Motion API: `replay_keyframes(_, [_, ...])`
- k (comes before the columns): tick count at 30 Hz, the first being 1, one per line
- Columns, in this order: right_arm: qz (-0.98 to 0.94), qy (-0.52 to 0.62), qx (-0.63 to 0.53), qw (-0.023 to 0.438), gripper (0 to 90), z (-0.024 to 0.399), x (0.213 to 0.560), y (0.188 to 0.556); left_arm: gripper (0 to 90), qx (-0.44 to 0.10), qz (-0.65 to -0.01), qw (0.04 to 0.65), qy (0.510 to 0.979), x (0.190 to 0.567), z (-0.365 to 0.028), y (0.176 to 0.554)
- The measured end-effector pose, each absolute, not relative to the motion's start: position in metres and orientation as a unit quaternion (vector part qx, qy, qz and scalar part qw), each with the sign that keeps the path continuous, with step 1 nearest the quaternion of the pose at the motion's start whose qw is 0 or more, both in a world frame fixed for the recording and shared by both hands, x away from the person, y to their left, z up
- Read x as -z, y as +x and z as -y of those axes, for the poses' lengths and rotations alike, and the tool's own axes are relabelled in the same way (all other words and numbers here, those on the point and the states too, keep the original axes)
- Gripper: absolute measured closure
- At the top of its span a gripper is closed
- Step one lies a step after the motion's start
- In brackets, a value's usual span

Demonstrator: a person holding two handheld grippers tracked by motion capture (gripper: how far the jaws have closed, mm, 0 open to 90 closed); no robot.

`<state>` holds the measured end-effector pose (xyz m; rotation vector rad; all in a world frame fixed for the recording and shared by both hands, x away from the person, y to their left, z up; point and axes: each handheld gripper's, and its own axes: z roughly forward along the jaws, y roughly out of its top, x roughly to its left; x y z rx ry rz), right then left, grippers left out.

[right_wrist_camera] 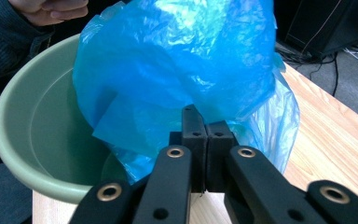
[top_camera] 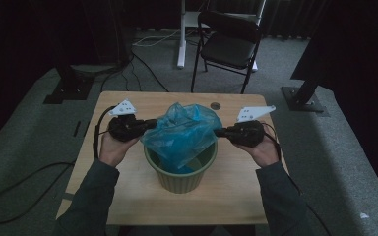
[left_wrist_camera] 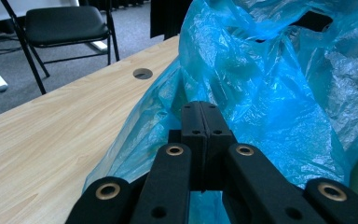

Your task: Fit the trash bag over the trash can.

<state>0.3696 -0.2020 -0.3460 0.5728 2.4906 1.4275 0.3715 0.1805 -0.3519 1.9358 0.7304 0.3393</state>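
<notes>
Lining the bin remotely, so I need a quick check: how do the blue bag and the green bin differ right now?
The blue plastic bag is thin, crinkled and translucent; the green bin is rigid, smooth and opaque. The bag bulges up above the rim, pinched at each side by the left gripper and right gripper; the bin stands upright on the table, ungripped. Both sit at the table's middle, the bag's lower part inside the bin.

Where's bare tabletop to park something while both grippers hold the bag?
Free: the near strip of the table between the green bin and the front edge, plus the far strip around the cable hole. Crowded: the middle, where the left gripper and right gripper flank the blue bag.
</notes>
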Motion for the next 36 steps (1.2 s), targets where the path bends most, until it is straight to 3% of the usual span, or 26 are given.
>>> replay_keyframes(36, [-0.899,0.142,-0.407,0.081,90.0,0.205,0.371,0.326,89.7,-0.121,-0.294,0.528,0.787,0.384,-0.216,0.304])
